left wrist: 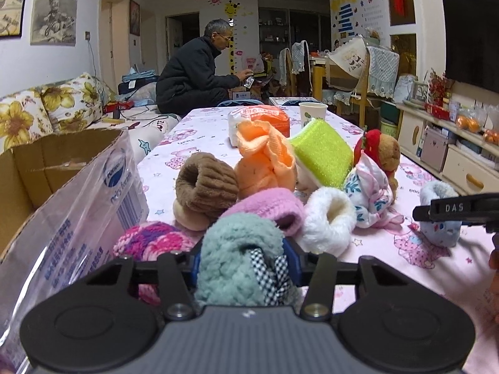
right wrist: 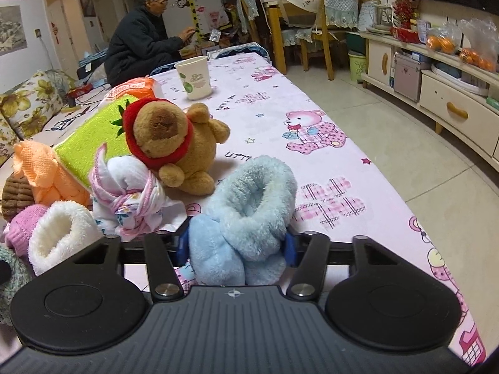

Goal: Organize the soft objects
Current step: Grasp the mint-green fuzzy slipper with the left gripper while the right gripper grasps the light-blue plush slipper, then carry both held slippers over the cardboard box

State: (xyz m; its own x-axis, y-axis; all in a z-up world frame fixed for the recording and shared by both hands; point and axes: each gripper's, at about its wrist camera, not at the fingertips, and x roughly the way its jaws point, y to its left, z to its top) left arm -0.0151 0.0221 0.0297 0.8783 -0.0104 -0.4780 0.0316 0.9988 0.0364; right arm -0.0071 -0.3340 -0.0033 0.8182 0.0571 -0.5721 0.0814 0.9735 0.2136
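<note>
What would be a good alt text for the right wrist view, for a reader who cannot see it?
The right gripper is closed on a fluffy light blue sock roll on a pink cartoon-print tablecloth. To its left lie more rolled socks and a brown plush toy; a paper cup stands farther back.

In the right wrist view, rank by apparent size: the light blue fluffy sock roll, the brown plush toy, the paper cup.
1. Light blue fluffy sock roll and brown plush toy: similar; the roll is nearer, so I will not rank them.
2. Paper cup: smallest, though farthest from the camera.
</note>
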